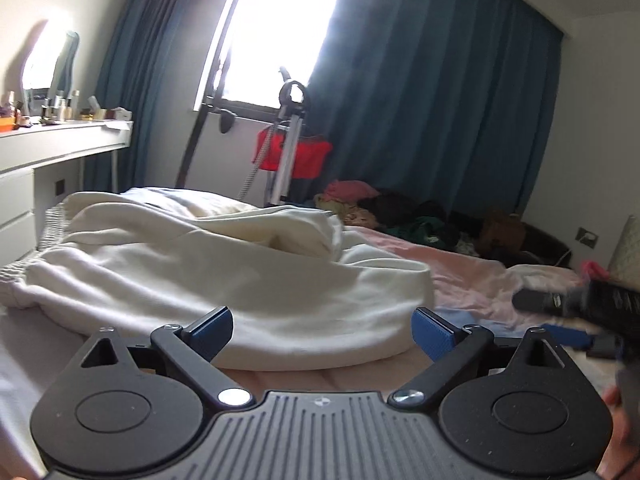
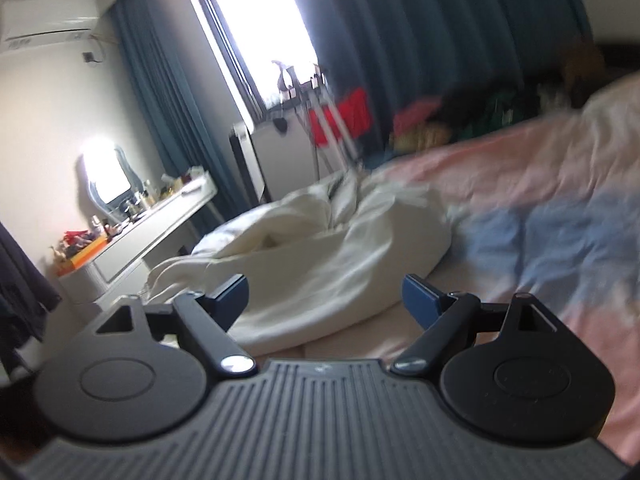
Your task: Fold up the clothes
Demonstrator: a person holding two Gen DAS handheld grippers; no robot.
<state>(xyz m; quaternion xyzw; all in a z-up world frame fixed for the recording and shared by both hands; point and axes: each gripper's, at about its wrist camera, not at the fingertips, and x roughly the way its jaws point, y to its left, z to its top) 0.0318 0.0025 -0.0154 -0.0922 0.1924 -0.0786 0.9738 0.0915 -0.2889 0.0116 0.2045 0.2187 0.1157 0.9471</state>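
A cream white garment [image 1: 208,264] lies bunched on the bed; it also shows in the right wrist view [image 2: 320,248]. My left gripper [image 1: 322,330] is open and empty, its blue pads just short of the garment's near edge. My right gripper [image 2: 324,298] is open and empty, close to the garment's near edge. The right gripper also shows blurred at the right edge of the left wrist view [image 1: 580,320], beside the garment.
The bed has a pink and blue sheet [image 2: 560,216]. A pile of coloured clothes [image 1: 400,212] lies at its far side. A white dressing table [image 1: 60,148] with bottles stands at the left. A red rack [image 1: 296,152] stands by dark blue curtains.
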